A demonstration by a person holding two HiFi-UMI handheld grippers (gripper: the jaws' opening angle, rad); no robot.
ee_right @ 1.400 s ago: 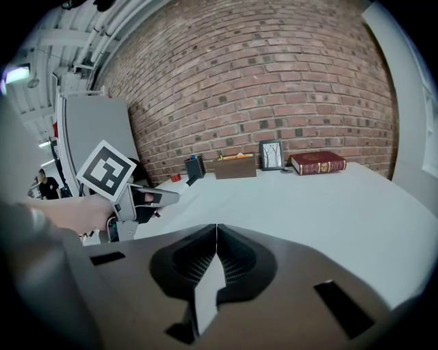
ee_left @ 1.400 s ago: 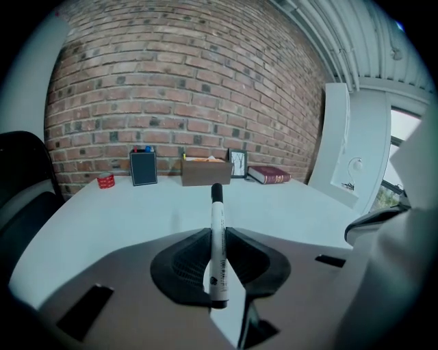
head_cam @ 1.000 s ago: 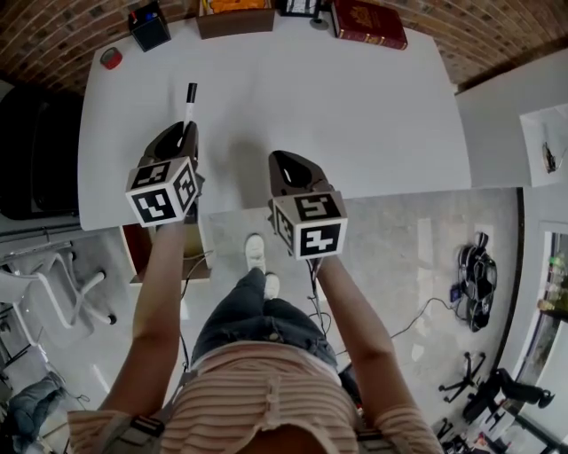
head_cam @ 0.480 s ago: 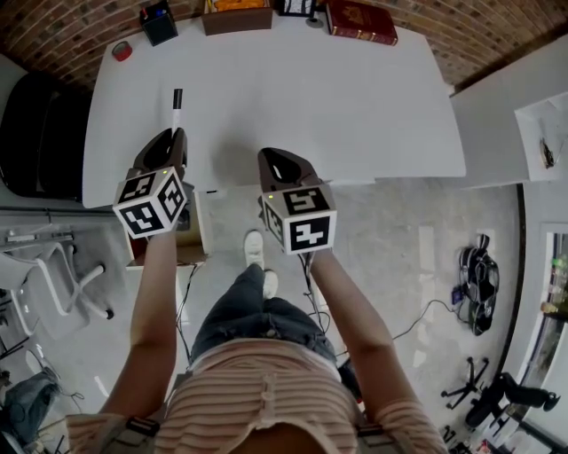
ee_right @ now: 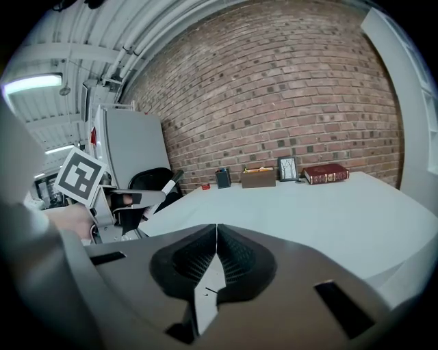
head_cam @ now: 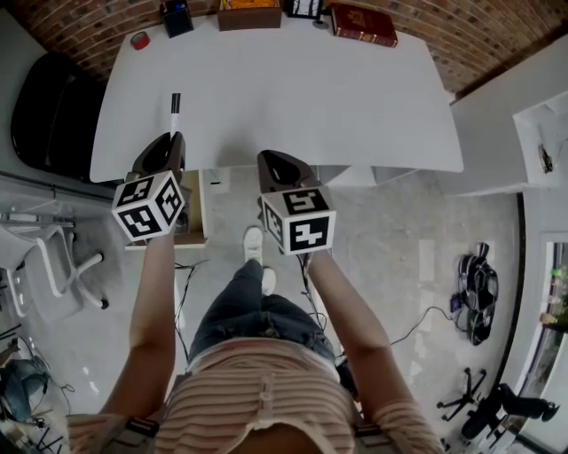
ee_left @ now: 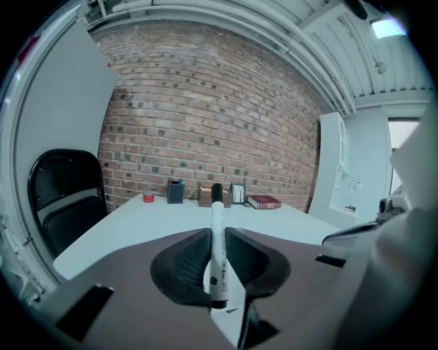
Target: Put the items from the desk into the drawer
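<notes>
While at desk's point(head_cam: 311, 97) near edge, left gripper point(head_cam: 172, 139) tight on marker point(head_cam: 175, 108).

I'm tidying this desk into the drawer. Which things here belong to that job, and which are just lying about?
Job: marker, held in left gripper; tape; pen holder; box; frame; book; desk; drawer unit below it.
Lying about: black chair; white shelf; black gear on floor.

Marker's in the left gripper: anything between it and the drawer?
Nothing visible does. The left gripper is shut on the marker, over the drawer unit under the desk's near edge; the gripper's own body hides part of that unit.
</notes>
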